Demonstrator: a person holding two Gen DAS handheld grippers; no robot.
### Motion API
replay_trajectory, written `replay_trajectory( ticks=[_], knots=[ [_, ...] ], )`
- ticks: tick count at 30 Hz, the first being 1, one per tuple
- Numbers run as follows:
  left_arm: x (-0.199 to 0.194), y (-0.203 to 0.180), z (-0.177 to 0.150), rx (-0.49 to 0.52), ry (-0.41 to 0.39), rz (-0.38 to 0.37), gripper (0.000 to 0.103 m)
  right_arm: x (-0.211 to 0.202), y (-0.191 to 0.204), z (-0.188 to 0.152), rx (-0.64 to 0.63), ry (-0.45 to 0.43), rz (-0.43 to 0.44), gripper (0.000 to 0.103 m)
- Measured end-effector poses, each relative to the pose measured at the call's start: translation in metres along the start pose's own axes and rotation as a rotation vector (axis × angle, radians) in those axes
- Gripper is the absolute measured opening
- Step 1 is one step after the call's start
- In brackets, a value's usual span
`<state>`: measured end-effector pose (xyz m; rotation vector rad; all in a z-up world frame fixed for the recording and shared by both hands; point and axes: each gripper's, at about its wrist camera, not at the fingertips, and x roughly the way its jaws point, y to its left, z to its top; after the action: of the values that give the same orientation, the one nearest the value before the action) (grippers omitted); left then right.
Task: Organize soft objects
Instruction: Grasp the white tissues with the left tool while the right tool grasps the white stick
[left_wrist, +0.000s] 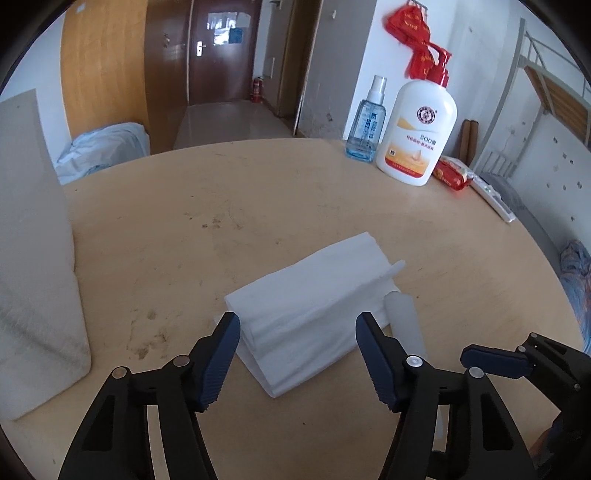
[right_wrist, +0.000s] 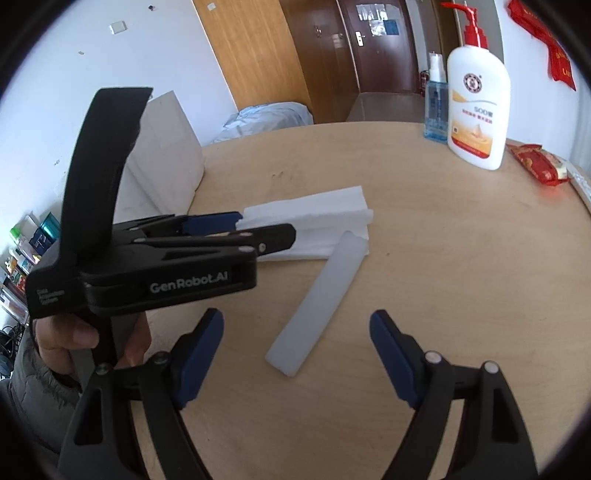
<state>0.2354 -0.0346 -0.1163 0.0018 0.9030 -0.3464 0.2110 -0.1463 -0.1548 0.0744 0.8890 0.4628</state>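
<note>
Left wrist view: left gripper (left_wrist: 295, 354) fingers spread, straddling the folded white foam sheet (left_wrist: 306, 295) on the wooden table (left_wrist: 184, 221); right gripper (right_wrist: 295, 354) spread over the foam strip (right_wrist: 317, 302). Beyond: lotion bottle (left_wrist: 417, 129), corridor door (left_wrist: 218, 48).

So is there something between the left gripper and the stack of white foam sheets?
No, nothing visible. The left gripper has open jaws at either side of the near end of the foam sheet stack, with only bare table around. The white foam strip lies beside the stack, toward the right gripper.
</note>
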Motion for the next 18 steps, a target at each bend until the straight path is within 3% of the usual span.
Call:
replay_trajectory(
  ticks=[4,13,18],
  knots=[
    [0.009,-0.001,0.002,0.009,0.022,-0.002,0.061,0.0,-0.001,0.001,-0.002,0.004,0.013,0.085],
    [0.007,-0.005,0.008,0.095,-0.021,0.056,0.06,-0.001,0.0,0.001,-0.007,0.007,0.024,0.085],
    [0.017,-0.007,0.006,0.123,0.018,0.063,0.056,-0.003,0.003,-0.002,-0.008,0.007,0.02,0.085]
  ],
)
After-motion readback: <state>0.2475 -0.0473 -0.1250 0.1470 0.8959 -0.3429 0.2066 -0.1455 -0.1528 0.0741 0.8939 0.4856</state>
